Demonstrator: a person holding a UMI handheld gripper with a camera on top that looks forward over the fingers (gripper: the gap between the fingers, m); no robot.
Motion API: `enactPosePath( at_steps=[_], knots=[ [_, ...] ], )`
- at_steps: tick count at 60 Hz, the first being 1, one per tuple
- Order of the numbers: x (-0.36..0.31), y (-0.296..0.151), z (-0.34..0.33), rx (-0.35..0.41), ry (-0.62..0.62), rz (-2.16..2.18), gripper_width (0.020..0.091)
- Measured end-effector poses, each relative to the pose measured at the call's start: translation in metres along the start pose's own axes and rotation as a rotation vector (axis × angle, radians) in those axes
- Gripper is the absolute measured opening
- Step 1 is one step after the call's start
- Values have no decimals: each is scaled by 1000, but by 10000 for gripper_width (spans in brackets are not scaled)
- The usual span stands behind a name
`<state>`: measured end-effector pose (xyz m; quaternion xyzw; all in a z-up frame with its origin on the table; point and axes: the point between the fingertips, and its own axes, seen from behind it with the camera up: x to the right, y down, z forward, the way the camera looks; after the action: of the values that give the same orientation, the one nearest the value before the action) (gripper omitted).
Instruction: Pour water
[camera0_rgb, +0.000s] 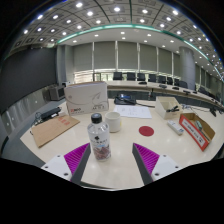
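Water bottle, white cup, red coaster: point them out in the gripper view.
Water bottle (99, 139): gripper view, on its clear body, between the open fingers.
White cup (113, 122): gripper view, on its side wall.
Red coaster (147, 130): gripper view, on its flat top.

We see only the tongs (113, 160) of the rig: two dark, narrow fingers (79, 170) tapering forward. Each carries a bright magenta pad (76, 155) with a ribbed texture on its inner face, set in a pale whitish mount.
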<state>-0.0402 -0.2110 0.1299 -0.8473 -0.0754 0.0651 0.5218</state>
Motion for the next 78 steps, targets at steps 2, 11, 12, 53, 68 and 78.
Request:
enactPosePath(
  at_steps=[2, 11, 12, 53, 68, 78],
  knots=[
    [-11, 1, 13, 11, -1, -6, 866],
    [-33, 4, 76, 57, 54, -17, 865],
    [-35, 5, 83, 59, 58, -14, 866],
    [-81, -38, 149, 138, 67, 4, 382],
    [-145, -148, 171, 238, -204, 527, 380],
    [-141, -188, 209, 205, -418, 1143, 380]
  ],
)
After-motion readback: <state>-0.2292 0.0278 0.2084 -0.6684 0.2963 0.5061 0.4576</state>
